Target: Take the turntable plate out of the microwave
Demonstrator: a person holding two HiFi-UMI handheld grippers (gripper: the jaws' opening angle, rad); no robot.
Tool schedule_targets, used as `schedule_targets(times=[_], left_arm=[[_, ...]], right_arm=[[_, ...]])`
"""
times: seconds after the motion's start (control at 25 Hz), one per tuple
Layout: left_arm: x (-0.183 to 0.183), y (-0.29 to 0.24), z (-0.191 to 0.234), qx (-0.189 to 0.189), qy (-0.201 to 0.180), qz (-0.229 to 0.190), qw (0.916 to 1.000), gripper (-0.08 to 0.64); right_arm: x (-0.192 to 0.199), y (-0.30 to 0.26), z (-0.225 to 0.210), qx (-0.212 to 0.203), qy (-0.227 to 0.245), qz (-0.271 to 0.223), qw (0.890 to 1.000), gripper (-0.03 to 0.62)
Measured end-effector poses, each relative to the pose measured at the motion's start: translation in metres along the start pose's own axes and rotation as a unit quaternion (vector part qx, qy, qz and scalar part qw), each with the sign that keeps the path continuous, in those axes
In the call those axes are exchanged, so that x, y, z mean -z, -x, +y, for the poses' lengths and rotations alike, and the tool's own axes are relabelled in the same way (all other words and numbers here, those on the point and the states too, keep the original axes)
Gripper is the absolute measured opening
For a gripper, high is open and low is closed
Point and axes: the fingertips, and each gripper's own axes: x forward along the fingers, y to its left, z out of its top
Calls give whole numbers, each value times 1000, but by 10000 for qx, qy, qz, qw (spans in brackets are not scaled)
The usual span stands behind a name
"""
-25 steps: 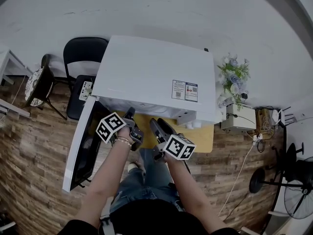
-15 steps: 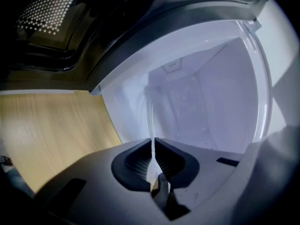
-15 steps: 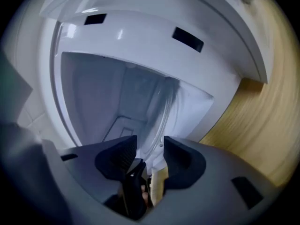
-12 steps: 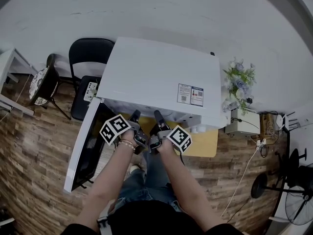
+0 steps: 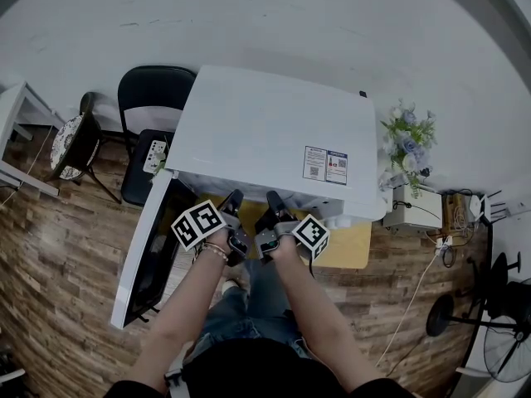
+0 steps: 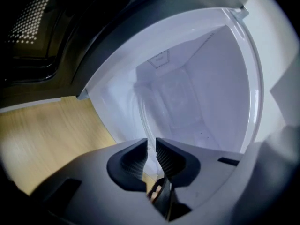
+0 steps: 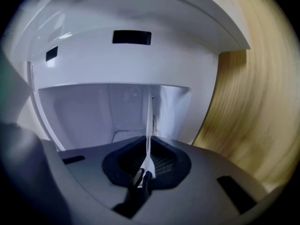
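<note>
Wood-plank flooring (image 5: 50,272) is spreading under a small yellow table (image 5: 350,240) that is carrying a white microwave (image 5: 265,127), and both tongs are reaching into its front opening. At the left tongs (image 6: 151,146) the ribbed pads are standing almost together, pinching the clear rim of the turntable plate (image 6: 142,118); they have just been easing apart by a hair, with the glass staying between them. The right tongs (image 7: 148,159) have just been closing, and they are now clamping the same plate, which is showing there edge-on as a thin pale line running up from between the pads. From both grips the plate is extending back into the white cavity (image 6: 201,88), so it is sitting inside the microwave with its near edge at the mouth. In the head view the two marker cubes (image 5: 197,224) are riding side by side just below the microwave's front edge, close together. The door (image 5: 143,259) is hanging open to the left of the person's forearms. A black chair (image 5: 151,89) is standing behind the microwave's left corner, and a bunch of pale flowers (image 5: 406,143) is sitting to its right.
</note>
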Motion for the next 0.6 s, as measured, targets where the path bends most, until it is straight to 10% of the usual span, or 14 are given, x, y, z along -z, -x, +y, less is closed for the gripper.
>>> schedule_targets(times=[0.16,0.6], left_arm=[[-4,-6,-8,370,57,-161,9992,133],[-24,-25,-4,416,67,-697,9967,123]], right_arm=[[2,3,7,-108,-7,48,9999,36],[7,10,13,-151,124,162,9997,38]])
